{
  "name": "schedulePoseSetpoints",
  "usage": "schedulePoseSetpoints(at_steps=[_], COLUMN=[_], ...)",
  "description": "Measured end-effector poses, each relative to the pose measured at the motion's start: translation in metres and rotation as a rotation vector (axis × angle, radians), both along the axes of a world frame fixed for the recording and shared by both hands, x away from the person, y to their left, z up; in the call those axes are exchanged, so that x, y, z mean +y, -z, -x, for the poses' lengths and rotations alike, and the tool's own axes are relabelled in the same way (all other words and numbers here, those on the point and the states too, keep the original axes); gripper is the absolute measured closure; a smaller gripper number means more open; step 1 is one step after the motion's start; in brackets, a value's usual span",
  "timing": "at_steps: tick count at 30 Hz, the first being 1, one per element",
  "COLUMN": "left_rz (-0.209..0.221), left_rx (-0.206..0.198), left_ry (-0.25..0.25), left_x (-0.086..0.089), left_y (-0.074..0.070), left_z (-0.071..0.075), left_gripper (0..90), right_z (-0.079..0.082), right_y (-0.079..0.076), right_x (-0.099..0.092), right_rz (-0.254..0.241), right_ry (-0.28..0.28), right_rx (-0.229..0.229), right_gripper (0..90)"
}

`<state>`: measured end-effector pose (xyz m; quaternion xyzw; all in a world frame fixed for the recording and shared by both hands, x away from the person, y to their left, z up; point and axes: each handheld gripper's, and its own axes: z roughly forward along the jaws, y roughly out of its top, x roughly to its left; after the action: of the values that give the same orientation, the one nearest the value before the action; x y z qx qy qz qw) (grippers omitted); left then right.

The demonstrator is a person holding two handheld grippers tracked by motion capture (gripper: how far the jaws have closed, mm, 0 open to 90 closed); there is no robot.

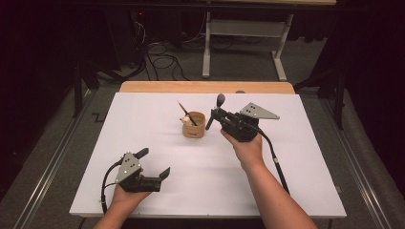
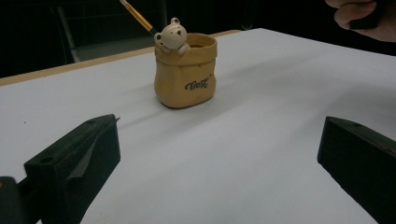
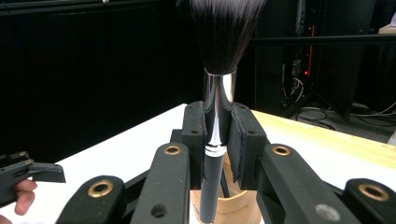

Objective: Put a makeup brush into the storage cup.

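While the right gripper point(image 1: 213, 116) hangs just beside and above a small tan ceramic pot shaped like a sack point(image 1: 194, 125), its jaws are clamped narrow on a makeup brush with a black handle, a silver metal collar and a dark bushy head point(image 1: 218, 104). That brush stands upright, head up, with its handle end pointing down toward the pot's open mouth — in the right gripper view the handle's tip point(image 3: 208, 205) sits in front of the pot's rim point(image 3: 233, 205), and whether it is already inside cannot be told. Held by the collar and kept vertical, the brush looks ready to be lowered in, handle first, so that the soft hairs stay clear of the pot.

A thin pencil-like brush with an orange-brown shaft point(image 1: 186, 113) already leans in the pot, tilted toward its far left side. A little cream-coloured bear figure point(image 2: 172, 36) peeks over the pot's rim on the side facing the left gripper.

Well away from the pot, toward the near left corner of the white worktop point(image 1: 157, 119), the left gripper point(image 1: 155, 163) rests low in the person's hand. Its jaws stand wide with nothing between them, and they point toward the pot — parked out of the way, by the look of it, yet close enough to steady the pot if it tips.

Beyond the pot, a strip of pale wood point(image 1: 205, 87) shows at the worktop's far edge.
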<state>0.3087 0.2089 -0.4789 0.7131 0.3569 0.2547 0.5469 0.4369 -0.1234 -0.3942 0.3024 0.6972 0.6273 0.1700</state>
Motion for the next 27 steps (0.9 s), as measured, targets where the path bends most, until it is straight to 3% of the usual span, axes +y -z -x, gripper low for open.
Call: schedulePoseSetpoints(at_steps=[27], left_rz=[0.012], left_rx=[-0.007], left_ry=[0.002], left_x=[0.001], left_y=[-0.002], left_z=[0.003], left_gripper=[0.3], right_z=[-0.025], right_y=[-0.008], right_x=[0.021], right_rz=[0.014], right_ry=[0.01], right_rx=[0.003], right_gripper=[79.3])
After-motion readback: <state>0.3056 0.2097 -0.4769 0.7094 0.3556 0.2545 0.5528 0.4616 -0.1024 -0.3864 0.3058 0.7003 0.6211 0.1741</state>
